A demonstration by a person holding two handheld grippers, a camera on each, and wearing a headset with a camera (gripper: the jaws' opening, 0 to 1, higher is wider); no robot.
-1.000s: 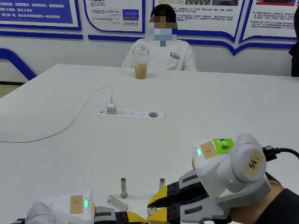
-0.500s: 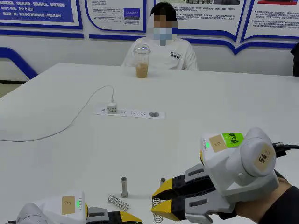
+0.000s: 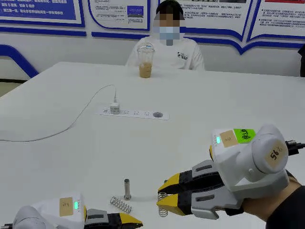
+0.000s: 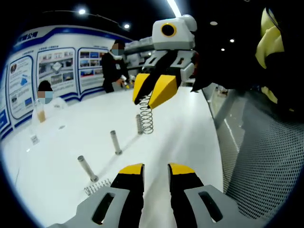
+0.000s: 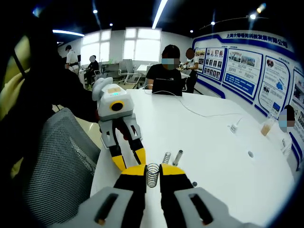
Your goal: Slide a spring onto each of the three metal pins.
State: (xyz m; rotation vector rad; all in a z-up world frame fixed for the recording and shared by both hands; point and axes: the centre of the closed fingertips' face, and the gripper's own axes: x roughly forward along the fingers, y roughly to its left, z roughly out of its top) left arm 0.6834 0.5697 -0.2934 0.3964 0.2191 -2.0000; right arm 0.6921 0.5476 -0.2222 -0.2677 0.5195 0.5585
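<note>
Right gripper pinches a spring between its tips, at 4 o'clock of the upright pin. A loose spring lies at the pin's 7 o'clock. My left gripper: jaws slightly apart, empty.

Setting: open-plan office or meeting hall. Large white surface with power strip; blue-framed wall posters; mesh chair; ceiling strip lights.

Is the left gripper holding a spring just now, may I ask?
No, the jaws of the left gripper are empty; the right gripper holds the spring.
</note>
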